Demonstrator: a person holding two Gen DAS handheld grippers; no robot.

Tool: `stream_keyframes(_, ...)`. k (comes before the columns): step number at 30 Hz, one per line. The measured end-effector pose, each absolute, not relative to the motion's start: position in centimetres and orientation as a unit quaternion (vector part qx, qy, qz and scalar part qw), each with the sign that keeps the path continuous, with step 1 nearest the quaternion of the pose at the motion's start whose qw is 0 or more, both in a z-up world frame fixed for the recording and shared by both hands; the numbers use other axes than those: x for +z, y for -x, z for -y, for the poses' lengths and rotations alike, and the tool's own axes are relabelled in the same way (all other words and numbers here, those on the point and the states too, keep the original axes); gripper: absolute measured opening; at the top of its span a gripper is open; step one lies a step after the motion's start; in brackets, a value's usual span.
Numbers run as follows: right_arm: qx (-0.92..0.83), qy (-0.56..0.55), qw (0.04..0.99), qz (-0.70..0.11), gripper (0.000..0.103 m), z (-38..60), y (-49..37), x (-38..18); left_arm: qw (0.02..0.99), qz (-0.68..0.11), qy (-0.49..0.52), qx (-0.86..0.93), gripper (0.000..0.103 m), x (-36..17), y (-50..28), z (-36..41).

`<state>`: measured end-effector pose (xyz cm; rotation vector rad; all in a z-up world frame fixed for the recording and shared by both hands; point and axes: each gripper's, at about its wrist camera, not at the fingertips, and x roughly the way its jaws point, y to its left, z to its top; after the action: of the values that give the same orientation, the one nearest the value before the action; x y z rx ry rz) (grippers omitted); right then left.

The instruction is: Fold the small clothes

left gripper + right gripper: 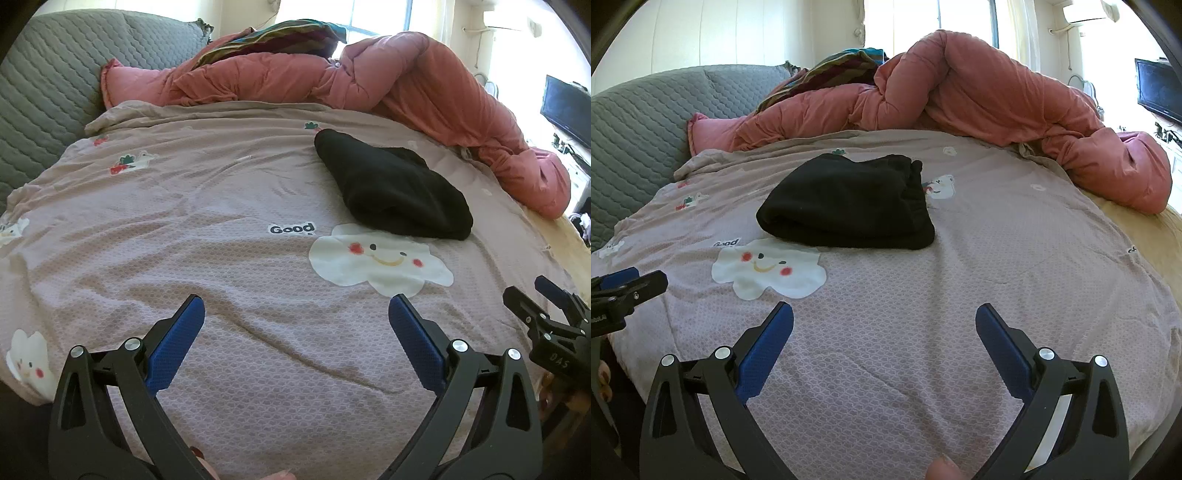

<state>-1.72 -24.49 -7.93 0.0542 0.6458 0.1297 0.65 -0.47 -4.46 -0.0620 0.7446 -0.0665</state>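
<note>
A black garment (395, 188) lies folded into a compact bundle on the mauve bedspread (221, 258), just beyond a white smiling-cloud print (380, 258). It also shows in the right wrist view (849, 203). My left gripper (295, 306) is open and empty, hovering over the bedspread near the front edge, well short of the garment. My right gripper (884, 314) is open and empty too, to the right of the left one and nearer than the garment. The right gripper shows at the left view's right edge (546, 310); the left gripper shows at the right view's left edge (628, 284).
A rumpled pink duvet (406, 74) runs along the far and right sides of the bed. A grey quilted headboard (44, 92) is at the left. A striped cloth (280, 37) lies behind the duvet. A dark TV (569, 110) stands at the far right.
</note>
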Motion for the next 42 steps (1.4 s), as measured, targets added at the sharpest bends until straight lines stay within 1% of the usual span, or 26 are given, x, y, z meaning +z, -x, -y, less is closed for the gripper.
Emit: stream_keyframes(42, 0.060, -0.029, 0.944, -0.322, 0.098, 24.72, 1.83, -7.97, 0.930, -0.366, 0.018, -0.027, 0.093, -4.76, -0.69, 1.05)
